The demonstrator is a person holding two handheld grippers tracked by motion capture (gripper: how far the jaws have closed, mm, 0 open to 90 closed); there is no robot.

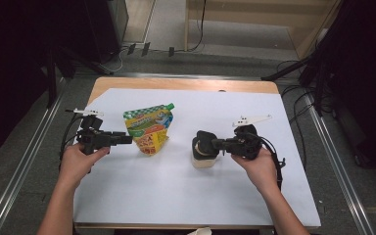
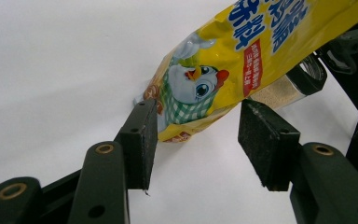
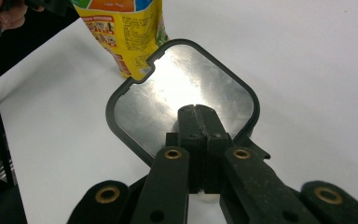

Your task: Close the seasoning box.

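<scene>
A yellow and green spouted pouch (image 1: 148,128) stands on the white sheet, its chicken print close up in the left gripper view (image 2: 205,84). My left gripper (image 1: 127,139) is at the pouch's left side, open; the pouch's lower corner sits between the pads (image 2: 142,140) without being pressed. A small jar of beige powder (image 1: 205,155) with a black-rimmed, shiny-topped lid (image 3: 186,88) stands to the right of the pouch. My right gripper (image 1: 218,143) is shut, its closed tips (image 3: 198,112) lying over the lid. Whether they pinch any part of it is hidden.
The white sheet (image 1: 186,196) covers most of a wooden table (image 1: 176,84). Metal rails run along both sides, with cables on the floor behind. There is free sheet in front of both hands and at the far right.
</scene>
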